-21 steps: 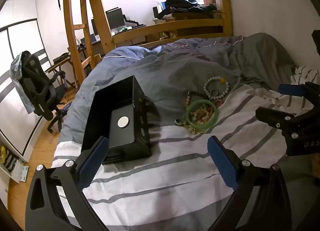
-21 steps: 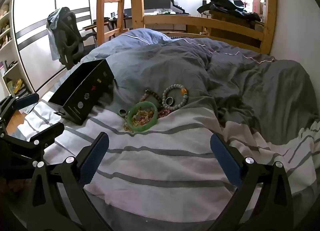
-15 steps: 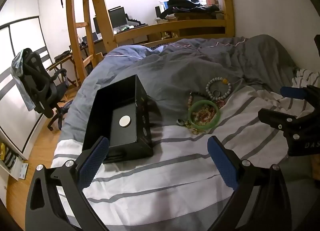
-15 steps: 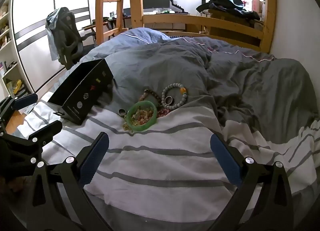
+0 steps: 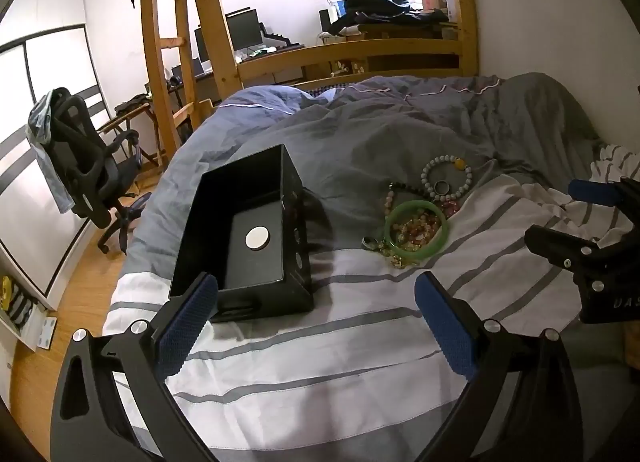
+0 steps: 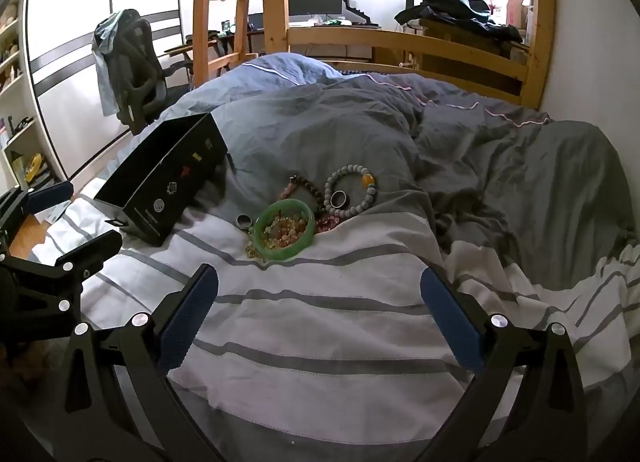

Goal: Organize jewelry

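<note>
A black open box (image 5: 248, 238) sits on the bed, also in the right wrist view (image 6: 168, 186); a round white disc (image 5: 257, 238) lies inside. Beside it lies a jewelry pile: a green bangle (image 5: 416, 230) (image 6: 285, 229) over amber beads, a grey bead bracelet (image 5: 447, 178) (image 6: 351, 190) around a ring, darker bead strings and a small ring (image 6: 243, 220). My left gripper (image 5: 316, 322) is open and empty, just short of the box. My right gripper (image 6: 320, 310) is open and empty, short of the pile.
A striped white sheet (image 6: 320, 342) covers the near bed; a rumpled grey duvet (image 6: 400, 130) lies behind. A wooden bed frame and ladder (image 5: 168, 62) stand beyond, with an office chair (image 5: 80, 158) at left. A wall runs along the right.
Both grippers have shifted slightly; the box and jewelry sit a little nearer in the left view. Nothing was grasped.
</note>
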Demonstrator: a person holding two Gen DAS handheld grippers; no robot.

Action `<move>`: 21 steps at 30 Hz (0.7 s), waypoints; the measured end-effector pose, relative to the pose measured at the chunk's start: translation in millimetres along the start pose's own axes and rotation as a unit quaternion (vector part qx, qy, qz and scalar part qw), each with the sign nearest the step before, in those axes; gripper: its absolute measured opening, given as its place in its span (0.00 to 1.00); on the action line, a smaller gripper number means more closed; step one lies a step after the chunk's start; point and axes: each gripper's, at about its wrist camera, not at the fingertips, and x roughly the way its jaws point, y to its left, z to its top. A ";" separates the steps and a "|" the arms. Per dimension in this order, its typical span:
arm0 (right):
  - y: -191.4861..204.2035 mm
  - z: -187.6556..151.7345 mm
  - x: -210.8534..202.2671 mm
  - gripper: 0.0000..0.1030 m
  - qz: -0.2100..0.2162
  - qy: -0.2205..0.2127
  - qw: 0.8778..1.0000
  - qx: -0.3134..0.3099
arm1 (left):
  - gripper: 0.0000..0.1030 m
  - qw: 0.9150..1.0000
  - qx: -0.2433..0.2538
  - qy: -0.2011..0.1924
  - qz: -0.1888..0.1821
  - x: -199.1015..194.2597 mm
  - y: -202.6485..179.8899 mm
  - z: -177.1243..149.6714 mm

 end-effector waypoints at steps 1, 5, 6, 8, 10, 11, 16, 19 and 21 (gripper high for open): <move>0.2 0.5 0.0 0.97 0.000 0.000 1.000 -0.001 | 0.94 1.000 0.000 0.000 0.000 0.0 0.2 -0.1; 0.2 -1.3 1.5 0.97 0.000 0.001 1.000 -0.001 | 0.94 1.000 -0.003 0.002 0.000 1.2 1.7 -0.3; 0.1 -1.5 1.5 0.97 0.000 0.001 1.000 -0.001 | 0.94 1.000 -0.002 0.002 0.000 1.4 1.5 -0.4; 0.0 -1.5 1.5 0.97 0.000 0.001 1.000 -0.001 | 0.94 1.000 -0.002 0.002 0.000 1.4 1.5 -0.7; 0.1 -1.1 1.4 0.97 -0.001 0.002 1.000 -0.002 | 0.94 1.000 -0.002 0.002 0.000 1.6 1.8 -1.0; 0.2 -0.5 1.2 0.97 -0.001 0.002 1.000 -0.002 | 0.94 1.000 -0.002 0.003 0.000 1.9 1.8 -1.5; 0.1 -1.2 2.4 0.97 -0.001 0.003 1.000 -0.002 | 0.94 1.000 -0.001 0.005 0.001 4.1 1.4 -3.9; 0.4 -0.9 2.8 0.97 -0.002 0.003 1.000 -0.002 | 0.94 1.000 -0.002 0.005 0.001 4.2 1.4 -3.8; 0.5 -1.2 3.3 0.97 -0.002 0.004 1.000 -0.003 | 0.94 1.000 -0.002 0.006 0.001 4.2 1.3 -3.6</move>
